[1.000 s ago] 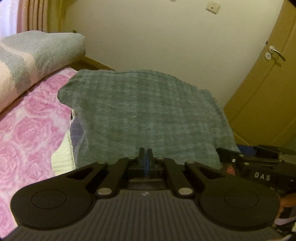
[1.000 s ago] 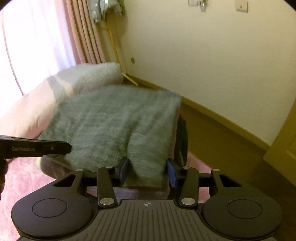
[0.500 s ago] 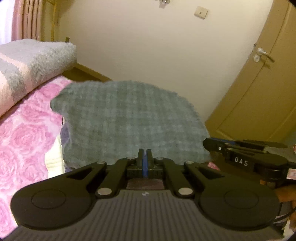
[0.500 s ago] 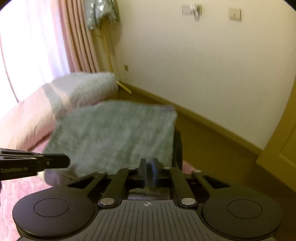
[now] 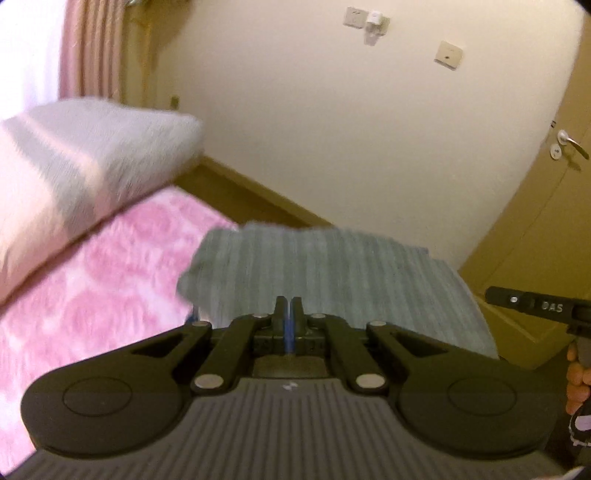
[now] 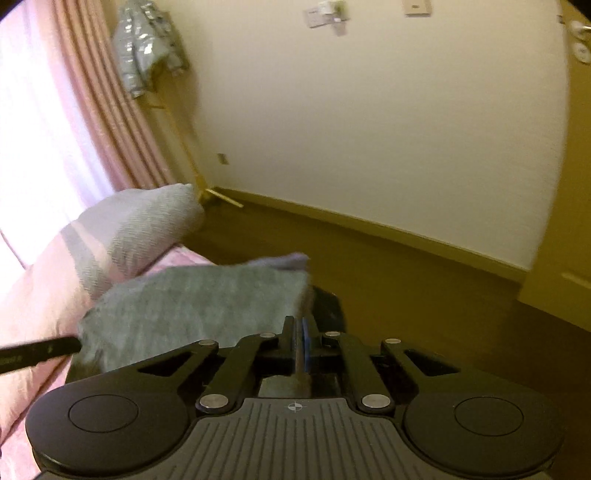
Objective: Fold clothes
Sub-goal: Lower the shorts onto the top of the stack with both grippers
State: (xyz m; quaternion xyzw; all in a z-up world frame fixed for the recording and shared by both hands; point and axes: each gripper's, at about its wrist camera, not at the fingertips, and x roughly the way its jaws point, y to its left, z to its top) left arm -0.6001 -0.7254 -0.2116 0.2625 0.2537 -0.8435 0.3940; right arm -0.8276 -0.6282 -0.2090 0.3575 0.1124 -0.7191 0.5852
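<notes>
In the left wrist view, a pink curtain (image 5: 88,48) hangs at the far left above a folded grey and pink blanket (image 5: 85,162), which lies on a bed (image 5: 92,280) covered in a pink rose pattern. The grey-green cloth (image 5: 332,273) spreads over the near edge of the bed, ahead of the left gripper (image 5: 288,308). This gripper's fingers are pressed together on the near edge of the cloth, with only a thin blue strip showing between them. At the right edge the other tool reaches in, and the white letters "DAS" (image 5: 552,306) can be read on its black arm. A hand (image 5: 578,376) holds it from below. Behind it stands a tan door (image 5: 546,236) with a metal handle.

In the right wrist view, the black tip of the left tool enters from the left with small white writing too blurred to read. The cloth (image 6: 199,306) hangs from there across to the right gripper (image 6: 300,325), whose fingers are closed on a fold of the fabric. A silver jacket (image 6: 144,51) hangs by the curtain (image 6: 107,110), and two wall plates (image 6: 417,5) sit high on the cream wall.
</notes>
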